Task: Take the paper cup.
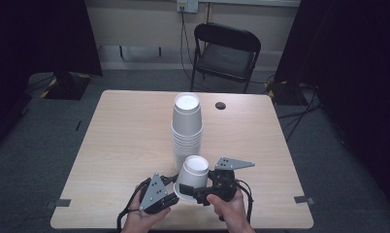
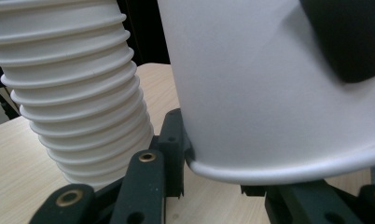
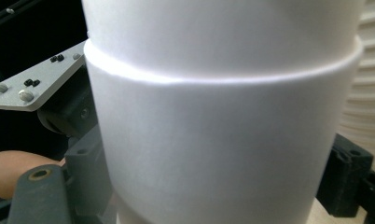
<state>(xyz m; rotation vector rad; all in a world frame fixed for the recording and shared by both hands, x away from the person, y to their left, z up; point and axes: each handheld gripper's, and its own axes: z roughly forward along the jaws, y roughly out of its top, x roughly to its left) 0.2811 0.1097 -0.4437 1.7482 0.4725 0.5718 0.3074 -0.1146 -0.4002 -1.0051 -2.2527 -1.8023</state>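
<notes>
High view, white cup [image 1: 192, 175] between left claw [image 1: 171, 193], right claw [image 1: 203, 194], upturned.

I have both hands at the near edge of the table, close together near its middle, each wrapped around the rear of its gripper with the forearms coming in from my side. My left gripper [image 1: 170, 190] points rightward toward the other, grey plate tilted up, and its jaws sit either side of a white cup [image 1: 190, 177] at its rim, though I cannot tell if the pads press on it. My right gripper [image 1: 199, 191] points leftward, its jaws spread wide and clasping that same cup's wall.
</notes>
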